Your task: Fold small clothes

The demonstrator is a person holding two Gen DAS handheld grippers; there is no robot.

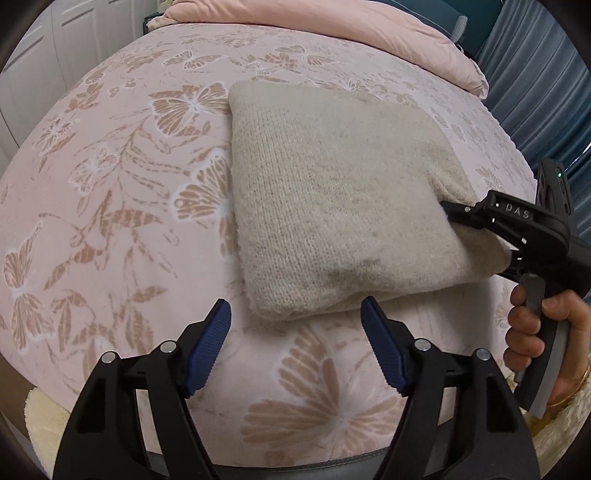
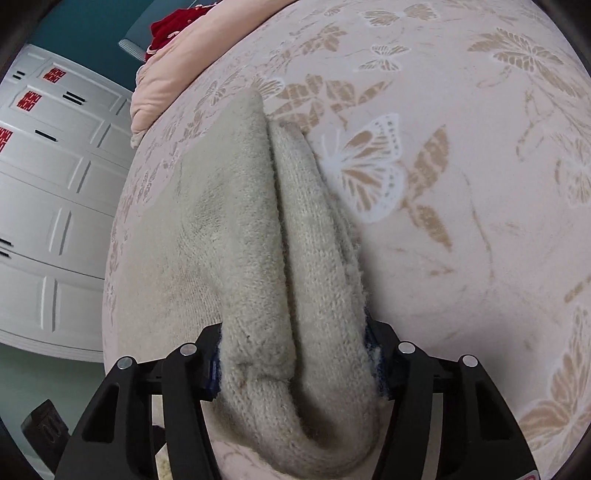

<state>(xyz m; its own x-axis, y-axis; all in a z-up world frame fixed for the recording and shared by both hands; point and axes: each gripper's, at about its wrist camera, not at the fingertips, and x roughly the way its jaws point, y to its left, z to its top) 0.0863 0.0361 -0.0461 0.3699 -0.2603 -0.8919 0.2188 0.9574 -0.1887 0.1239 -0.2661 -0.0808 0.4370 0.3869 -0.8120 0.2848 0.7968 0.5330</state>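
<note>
Two tools — the right tool (image 2: 295,365) clamps the folded beige sweater's (image 1: 332,192) edge on the bed (image 1: 110,221); the left tool (image 1: 295,347) gapes wide, holding nothing.

The folded sweater (image 1: 332,192) lies on the bedspread (image 1: 110,206), centre right in the left wrist view. The right gripper (image 1: 448,210) meets its right edge; the left gripper (image 1: 295,347) sits below its lower edge, apart from it. A quilt (image 1: 332,26) lies behind, along the top. Cabinets (image 2: 48,184) stand at the right view's left.
</note>
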